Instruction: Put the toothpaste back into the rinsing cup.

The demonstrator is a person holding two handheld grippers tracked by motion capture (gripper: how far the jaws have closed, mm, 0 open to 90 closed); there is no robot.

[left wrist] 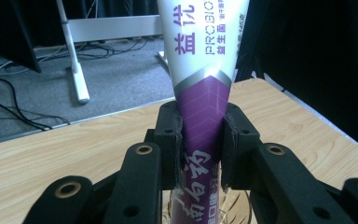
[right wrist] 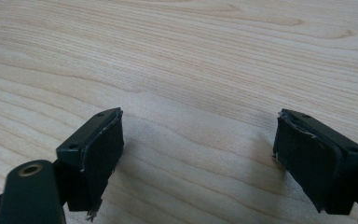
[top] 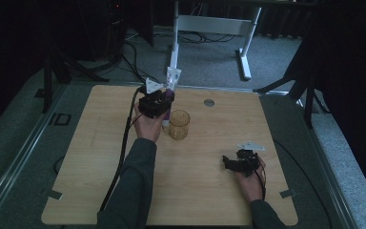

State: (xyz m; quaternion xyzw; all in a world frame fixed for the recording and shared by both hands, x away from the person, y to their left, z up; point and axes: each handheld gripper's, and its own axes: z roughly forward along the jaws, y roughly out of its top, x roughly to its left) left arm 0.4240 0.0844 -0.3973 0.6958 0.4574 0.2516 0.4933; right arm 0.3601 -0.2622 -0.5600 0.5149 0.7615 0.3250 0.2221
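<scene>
A white and purple toothpaste tube point(top: 170, 95) stands nearly upright at the back middle of the wooden table point(top: 100, 157), wide crimped end up. My left gripper point(top: 162, 101) is shut on the tube's purple part point(left wrist: 204, 93), whose lower end passes down between the jaws. An amber glass cup point(top: 179, 125) stands just right of the tube; whether they touch I cannot tell. My right gripper point(top: 228, 163) rests low over the table at the front right, open. Between its pads point(right wrist: 103, 154) lies bare wood.
A round metal grommet point(top: 209, 102) sits in the tabletop behind the cup. Beyond the far edge stand white desk legs point(top: 244, 57) and loose cables point(top: 133, 62) on grey carpet. A black cable point(top: 123, 148) trails from the left gripper along the forearm.
</scene>
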